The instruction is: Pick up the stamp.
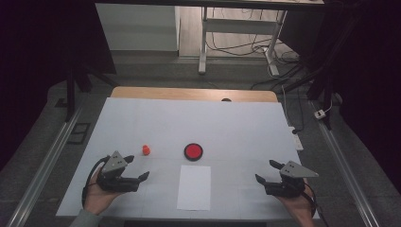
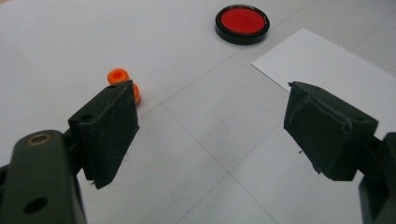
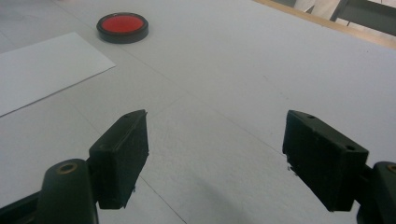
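1. The left hand-held gripper (image 1: 137, 168) rests low over the near left part of the desk (image 1: 236, 123), its jaws spread wide with nothing between them.
2. Just ahead of it, close beyond its left jaw, sits a small orange piece (image 1: 146, 150); in the left gripper view that piece (image 2: 122, 84) is partly hidden behind the jaw's tip and stands apart from it.
3. Farther ahead and toward this gripper's right lies a red disc with a black rim (image 1: 193, 151), flat on the desk.
4. A white sheet of paper (image 1: 194, 187) lies just beside the left hand-held gripper on its right, near the disc but not touching it.
5. The right hand-held gripper (image 1: 266, 172) sits well apart on the far side of the sheet, jaws wide and empty, with the disc (image 3: 122, 27) ahead to its left.
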Motion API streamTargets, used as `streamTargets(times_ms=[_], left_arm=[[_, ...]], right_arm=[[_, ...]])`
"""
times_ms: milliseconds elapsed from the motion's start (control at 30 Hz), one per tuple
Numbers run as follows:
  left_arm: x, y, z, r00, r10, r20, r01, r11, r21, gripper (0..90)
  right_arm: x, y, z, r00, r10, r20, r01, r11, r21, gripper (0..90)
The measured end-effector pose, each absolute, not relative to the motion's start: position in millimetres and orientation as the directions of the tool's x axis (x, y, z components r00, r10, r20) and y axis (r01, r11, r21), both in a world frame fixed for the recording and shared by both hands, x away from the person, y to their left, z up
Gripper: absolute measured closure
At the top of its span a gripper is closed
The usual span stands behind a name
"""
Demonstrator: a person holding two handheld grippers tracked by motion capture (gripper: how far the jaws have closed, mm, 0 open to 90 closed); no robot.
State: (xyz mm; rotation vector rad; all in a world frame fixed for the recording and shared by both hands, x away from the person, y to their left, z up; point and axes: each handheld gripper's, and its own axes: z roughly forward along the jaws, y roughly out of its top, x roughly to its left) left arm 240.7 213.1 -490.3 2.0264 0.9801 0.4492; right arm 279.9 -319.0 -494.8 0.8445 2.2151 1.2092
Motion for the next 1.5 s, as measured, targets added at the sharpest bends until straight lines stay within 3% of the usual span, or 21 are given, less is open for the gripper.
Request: streamTargets(times_ms=[500, 1500], left_arm=[[284.0, 214.1, -489.9, 0.596, 0.802, -0.024, 0.526, -0.368, 0.767, 19.2], [331.7, 203.4, -499.8, 0.569, 0.822, -0.003, 0.589, -0.405, 0.699, 23.1]], right_arm=[[281.2, -317.0, -498.0, -0.697, 0.709, -0.105, 0.303, 0.424, 0.854, 22.7], [281.8, -316.5, -500.0, -0.697, 0.710, -0.099, 0.318, 0.429, 0.845, 22.9]])
